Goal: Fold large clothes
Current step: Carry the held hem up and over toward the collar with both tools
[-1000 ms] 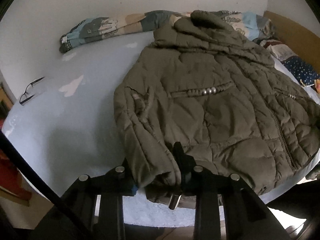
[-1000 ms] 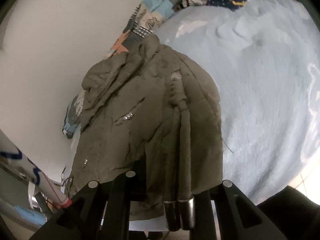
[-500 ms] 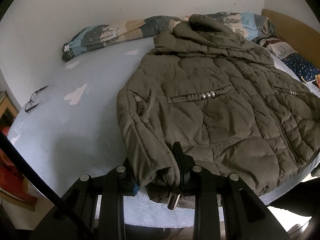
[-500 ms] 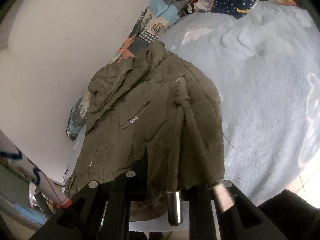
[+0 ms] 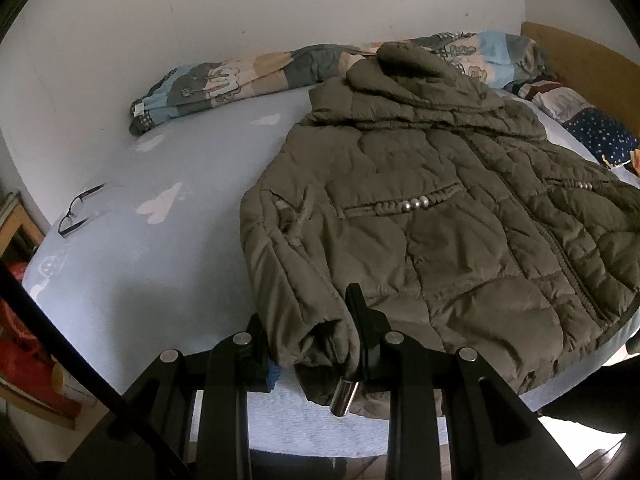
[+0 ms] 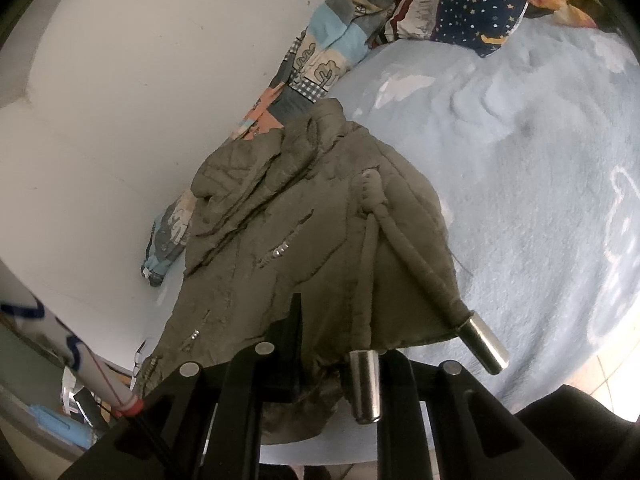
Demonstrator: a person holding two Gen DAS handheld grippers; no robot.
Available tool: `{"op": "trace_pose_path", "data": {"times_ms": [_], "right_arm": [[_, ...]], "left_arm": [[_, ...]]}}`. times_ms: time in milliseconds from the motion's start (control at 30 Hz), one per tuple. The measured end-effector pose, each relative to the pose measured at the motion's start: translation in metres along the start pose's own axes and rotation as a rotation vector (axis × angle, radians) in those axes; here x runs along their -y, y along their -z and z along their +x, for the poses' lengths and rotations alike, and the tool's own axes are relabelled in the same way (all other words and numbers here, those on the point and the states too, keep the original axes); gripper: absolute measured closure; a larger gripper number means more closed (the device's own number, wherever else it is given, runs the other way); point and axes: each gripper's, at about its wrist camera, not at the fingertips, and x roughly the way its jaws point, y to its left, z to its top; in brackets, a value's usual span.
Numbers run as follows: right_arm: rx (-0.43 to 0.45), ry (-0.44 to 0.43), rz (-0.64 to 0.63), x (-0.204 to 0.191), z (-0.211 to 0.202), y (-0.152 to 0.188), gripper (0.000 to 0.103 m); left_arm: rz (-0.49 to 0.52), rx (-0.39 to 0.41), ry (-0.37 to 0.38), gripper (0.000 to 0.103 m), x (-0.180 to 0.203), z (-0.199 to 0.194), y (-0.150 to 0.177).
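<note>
Olive quilted jacket [image 5: 432, 216] spread front-up on the pale blue bed [image 5: 152, 264], hood [image 5: 404, 68] toward the wall, hem at the near edge. Left gripper [image 5: 316, 344] clamped on the cuff [image 5: 320, 340] of the sleeve lying along the jacket's left edge in the left wrist view, jaws nearly together with the padded fabric bunched between them. Metal cord end [image 5: 343, 398] hanging just below that cuff. Right gripper [image 6: 340, 344] clamped on the hem corner at the jacket's other side, jaws close together on the fabric, one finger [image 6: 290, 328] showing dark against the cloth, the other hidden under it. Two drawcords running down the jacket in the right wrist view, each tipped with a metal cylinder: one [image 6: 365, 386] hanging over the gripper frame, the other [image 6: 486, 344] stretched out to the right over the bed edge. Row of metal snaps [image 5: 416, 203] across a chest pocket. Patchwork quilt [image 5: 224, 84] rolled along the wall behind the hood, touching it. Star-print pillow [image 5: 600, 136] at the head of the bed, near the jacket's far shoulder. Glasses [image 5: 78, 212] lying on the bed well apart from the jacket, by the left edge. Tiled floor [image 6: 612, 368] visible past the bed corner.
</note>
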Motion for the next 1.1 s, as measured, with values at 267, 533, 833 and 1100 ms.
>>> {"op": "trace_pose_path", "data": {"times_ms": [267, 533, 833, 1100], "right_arm": [[0.014, -0.038, -0.001, -0.008, -0.005, -0.011, 0.089], [0.047, -0.082, -0.056, -0.038, -0.013, -0.045, 0.089], [0.084, -0.088, -0.142, -0.075, -0.005, -0.099, 0.089], [0.108, -0.111, -0.146, -0.107, 0.023, -0.162, 0.089]], "left_arm": [[-0.026, 0.020, 0.009, 0.076, -0.002, -0.011, -0.020], [-0.069, 0.091, 0.028, 0.076, -0.020, -0.027, -0.076], [-0.075, 0.167, 0.045, 0.073, -0.035, -0.023, -0.162], [-0.104, 0.186, 0.069, 0.071, -0.036, 0.014, -0.244]]}}
